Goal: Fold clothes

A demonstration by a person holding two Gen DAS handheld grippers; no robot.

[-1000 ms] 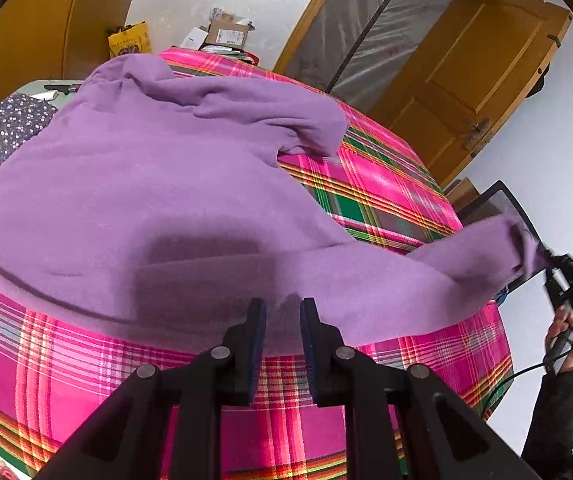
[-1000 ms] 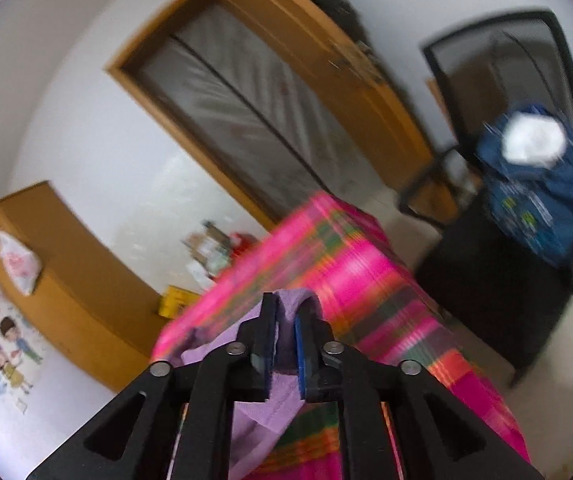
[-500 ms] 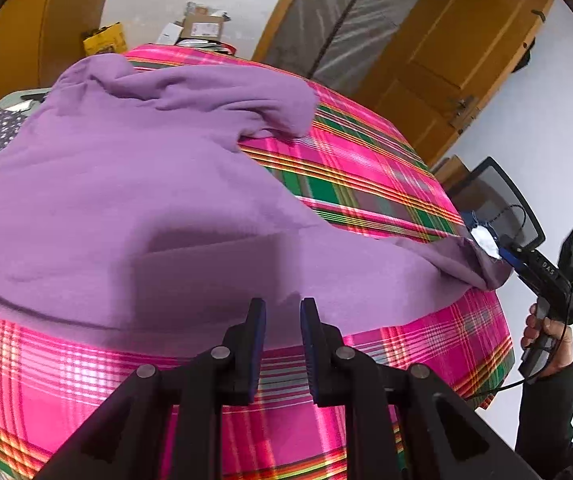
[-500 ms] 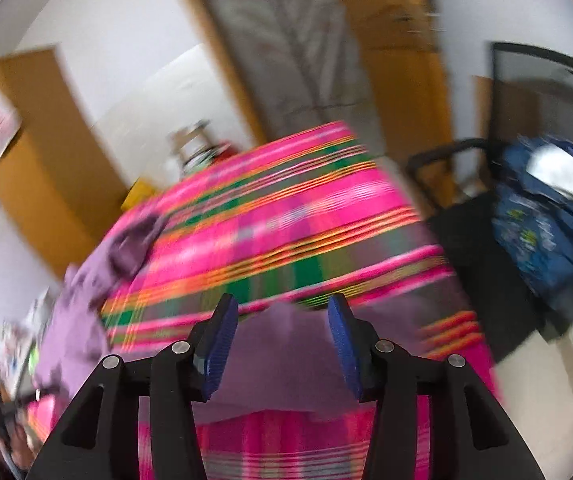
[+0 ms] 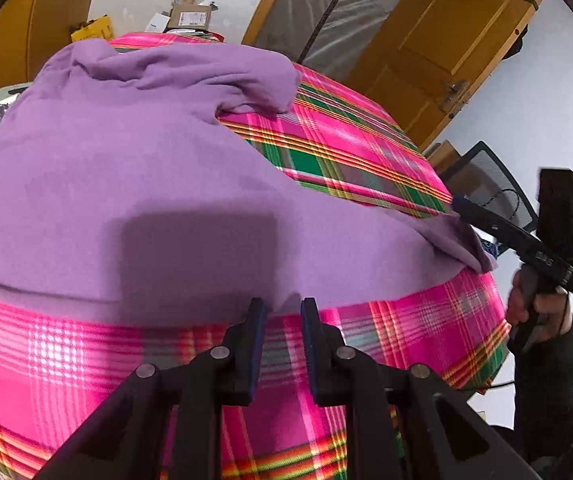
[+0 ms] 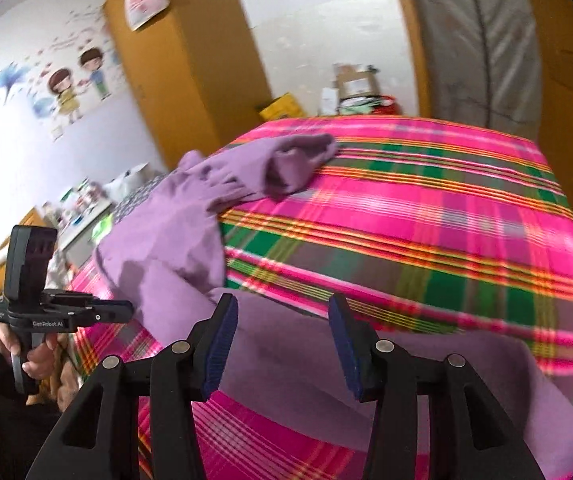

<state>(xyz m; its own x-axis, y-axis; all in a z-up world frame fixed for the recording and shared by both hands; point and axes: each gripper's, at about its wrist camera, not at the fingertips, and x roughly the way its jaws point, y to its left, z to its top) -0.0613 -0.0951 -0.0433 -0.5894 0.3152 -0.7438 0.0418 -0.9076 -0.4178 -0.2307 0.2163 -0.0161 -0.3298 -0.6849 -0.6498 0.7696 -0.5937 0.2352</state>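
Soft purple fleece sweater (image 5: pixel 134 184) spread flat on a pink, green and yellow plaid tablecloth (image 5: pixel 366 148).

In the left wrist view the left gripper (image 5: pixel 282 320) sits at 6 o'clock with its jaws a little apart and having just opened further, nothing pinched; the sweater's near hem lies right at the fingertips, its broad matte body stretching toward 12 o'clock, where a rumpled sleeve (image 5: pixel 254 80) folds across. At 3 o'clock the other sleeve's cuff (image 5: pixel 470 244) lies at the cloth's edge, just beside the right gripper held in a hand (image 5: pixel 534 308). In the right wrist view the right gripper (image 6: pixel 282 316) stands wide apart, just opened, over that smooth released sleeve (image 6: pixel 306 356) and gripping nothing.
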